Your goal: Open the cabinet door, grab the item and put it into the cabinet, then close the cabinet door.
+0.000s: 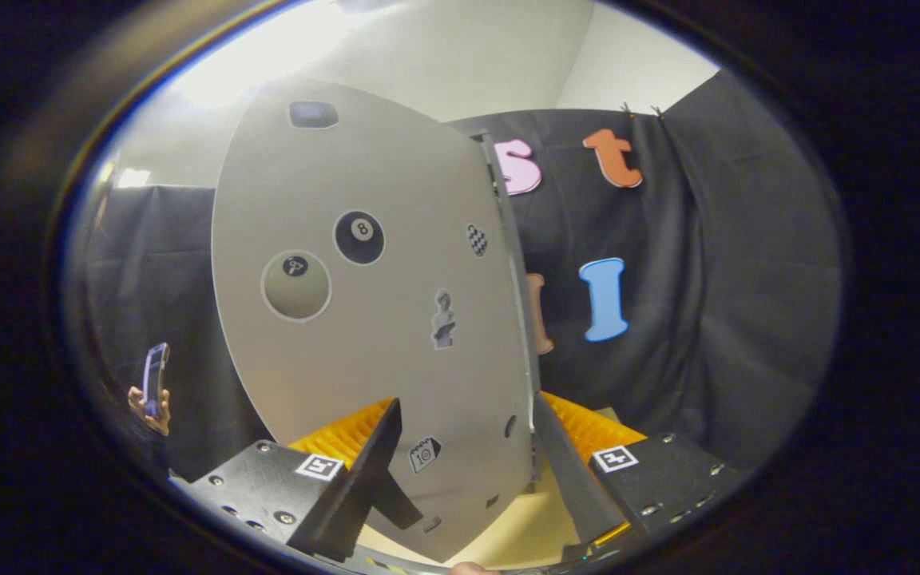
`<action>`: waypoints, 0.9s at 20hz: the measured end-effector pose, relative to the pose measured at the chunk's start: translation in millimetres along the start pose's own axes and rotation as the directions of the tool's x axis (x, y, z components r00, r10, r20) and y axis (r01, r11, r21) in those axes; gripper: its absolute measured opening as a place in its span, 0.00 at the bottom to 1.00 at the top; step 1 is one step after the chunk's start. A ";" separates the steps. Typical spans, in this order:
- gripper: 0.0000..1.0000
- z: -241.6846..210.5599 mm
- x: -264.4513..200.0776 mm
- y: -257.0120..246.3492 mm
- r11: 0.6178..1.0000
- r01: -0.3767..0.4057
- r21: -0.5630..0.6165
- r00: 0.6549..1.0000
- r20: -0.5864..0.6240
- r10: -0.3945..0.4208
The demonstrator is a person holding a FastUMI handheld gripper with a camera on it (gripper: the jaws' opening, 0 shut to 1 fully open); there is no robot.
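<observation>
A grey cabinet door (364,335) with several stickers, among them a black eight-ball (359,237), stands close in front of me and swung outward. Its free edge (520,303) runs down to just inside my right finger (568,471). My gripper (466,407) is open with its fingers wide apart. The lower part of the door panel lies between them, and the left finger (368,471) stands in front of the door's face. I cannot tell whether either finger touches the door. The cabinet's inside and the item are hidden behind the door.
A pale tabletop (528,519) shows below the door between the fingers. Black cloth (715,303) hangs beyond the door's edge and behind it. Beyond the left finger, a person's hand (144,407) holds up a phone (155,377).
</observation>
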State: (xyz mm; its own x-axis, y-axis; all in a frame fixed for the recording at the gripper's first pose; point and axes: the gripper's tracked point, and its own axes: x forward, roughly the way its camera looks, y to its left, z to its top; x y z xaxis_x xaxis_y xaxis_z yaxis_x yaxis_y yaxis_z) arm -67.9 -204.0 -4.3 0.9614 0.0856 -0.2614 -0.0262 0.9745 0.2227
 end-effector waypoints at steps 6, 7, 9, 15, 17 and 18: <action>0.98 -8.5 53.3 43.8 0.993 -0.115 0.000 0.993 -0.026 0.115; 0.97 -11.2 62.3 51.4 0.992 -0.129 -0.004 0.991 -0.031 0.129; 0.97 -16.9 83.0 64.8 0.988 -0.155 -0.013 0.987 -0.043 0.154; 0.97 -24.1 130.6 92.1 0.982 -0.188 -0.012 0.981 -0.056 0.187; 0.97 -27.3 143.2 100.7 0.981 -0.195 -0.019 0.979 -0.059 0.194; 0.97 -30.4 149.0 107.2 0.979 -0.201 -0.020 0.978 -0.065 0.200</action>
State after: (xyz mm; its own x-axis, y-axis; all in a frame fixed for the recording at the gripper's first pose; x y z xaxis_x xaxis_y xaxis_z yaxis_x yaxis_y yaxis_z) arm 64.3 -80.5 -48.0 0.9169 0.2916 -0.2724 -0.2245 0.9413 0.2520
